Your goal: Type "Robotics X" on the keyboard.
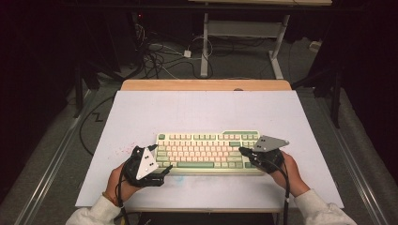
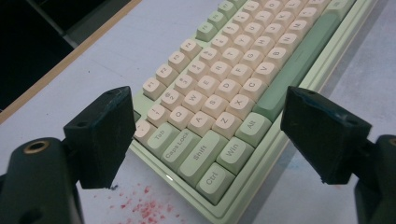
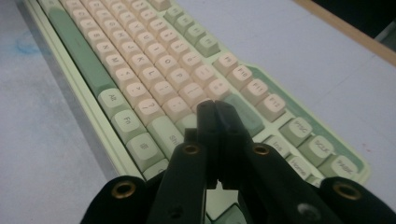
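On the table [image 1: 141, 108], near your edge, the keyboard [image 1: 206, 150] lies flat. Your left gripper [image 2: 205, 140] hovers at its left end with jaws spread wide, the Ctrl and Shift corner between them but untouched (red specks [image 2: 144, 205] dot the table just beside it). Your right gripper [image 3: 215, 109] has its jaws pressed together, nothing between them, tips over the keys at the right end.

Keyboard [image 1: 209, 151] lies across the near middle of the table [image 1: 202, 108], long edge toward me. My left gripper [image 1: 165, 171] sits at its near left corner, jaws straddling that corner; my right gripper [image 1: 242, 151] is over the right end of the keys. Cables [image 1: 159, 58] lie on the floor beyond the table's far edge.
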A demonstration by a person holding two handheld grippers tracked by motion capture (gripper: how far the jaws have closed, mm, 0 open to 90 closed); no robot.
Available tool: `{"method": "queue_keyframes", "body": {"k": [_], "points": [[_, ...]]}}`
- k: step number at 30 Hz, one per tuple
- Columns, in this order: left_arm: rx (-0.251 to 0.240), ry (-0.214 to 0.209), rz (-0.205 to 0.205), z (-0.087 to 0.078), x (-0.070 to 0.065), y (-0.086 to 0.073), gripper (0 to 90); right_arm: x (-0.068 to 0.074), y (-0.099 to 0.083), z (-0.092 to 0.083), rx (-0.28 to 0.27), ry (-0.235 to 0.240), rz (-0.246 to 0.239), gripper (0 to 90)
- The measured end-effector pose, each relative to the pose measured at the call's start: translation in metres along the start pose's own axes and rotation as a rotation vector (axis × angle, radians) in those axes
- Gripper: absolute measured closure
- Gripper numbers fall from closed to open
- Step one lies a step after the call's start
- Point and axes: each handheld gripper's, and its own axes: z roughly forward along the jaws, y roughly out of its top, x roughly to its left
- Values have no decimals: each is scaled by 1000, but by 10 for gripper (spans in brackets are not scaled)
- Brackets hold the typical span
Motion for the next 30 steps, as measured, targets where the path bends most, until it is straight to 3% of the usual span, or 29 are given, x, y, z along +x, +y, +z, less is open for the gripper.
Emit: {"method": "queue_keyframes", "body": {"k": [8,25,30], "points": [[11,-3,-1,0,1,-3,174,5,-1,16,49,35,-13,900],[18,-5,7,2,1,-1,174,11,-8,23,80,25,-31,900],[33,10,-35,0,6,0,185,12,-8,22,82,21,-39,900]]}}
